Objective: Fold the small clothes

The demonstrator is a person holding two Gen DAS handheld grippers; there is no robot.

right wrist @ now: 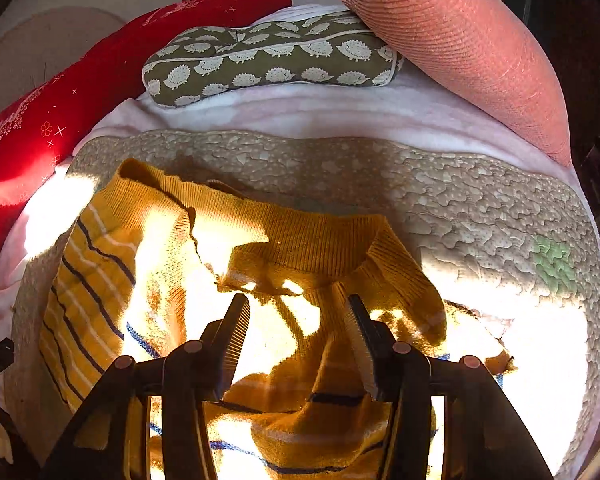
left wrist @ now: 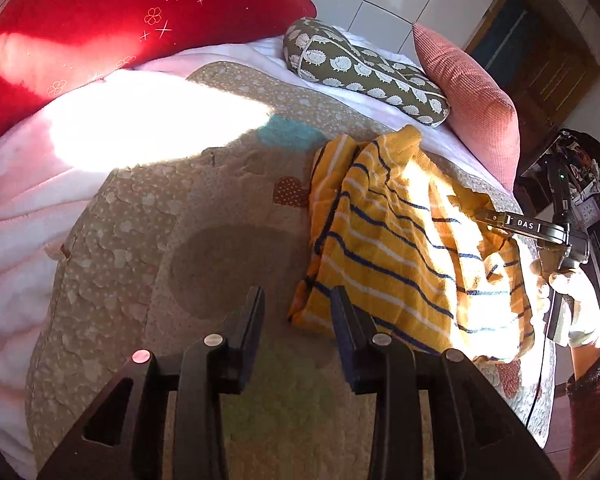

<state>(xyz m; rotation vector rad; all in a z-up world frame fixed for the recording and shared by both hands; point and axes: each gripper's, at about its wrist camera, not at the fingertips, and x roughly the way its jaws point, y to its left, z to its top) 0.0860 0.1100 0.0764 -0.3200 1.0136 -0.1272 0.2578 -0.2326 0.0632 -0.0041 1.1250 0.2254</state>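
Striped sweater (right wrist: 300, 248) crumpled lengthwise on quilt (right wrist: 480, 208), collar facing pillows.

Open quilt to the left of the sweater; pillows wall off the far side.

The beige quilt (left wrist: 204, 248) lies bare left of the yellow striped sweater (left wrist: 412, 240), giving a gripper free passage there. The left gripper (left wrist: 298, 300) hangs over that bare patch, jaws apart with nothing between them, its right finger just over the sweater's near corner. At the back, a red pillow (left wrist: 100, 28), a hedgehog-print cushion (left wrist: 364, 68) and a pink ribbed pillow (left wrist: 472, 100) close the way. The right gripper (right wrist: 298, 304), jaws parted, hangs over the sweater's collar. Bare quilt shows right of the sweater (right wrist: 520, 280).
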